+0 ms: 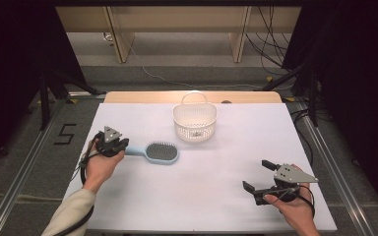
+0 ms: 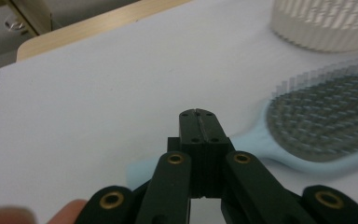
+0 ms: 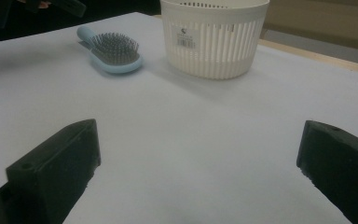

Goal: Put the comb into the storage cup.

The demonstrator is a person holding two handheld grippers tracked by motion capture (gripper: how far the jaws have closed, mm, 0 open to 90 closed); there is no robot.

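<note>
Now the left gripper (image 1: 124, 146) sits at the table's left, jaws pressed together above the blue hairbrush (image 1: 156, 152) handle, gripping nothing. Near right, the right gripper (image 1: 259, 179) gapes wide, empty.

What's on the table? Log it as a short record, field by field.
surface: white table
hairbrush: light blue, lying flat, bristles up, handle toward left tool
basket: white, slotted, upright, behind the brush, apart from it
left tool: jaws together over the brush handle; grip not clear
right tool: jaws wide apart, nothing between them, over bare table
</note>
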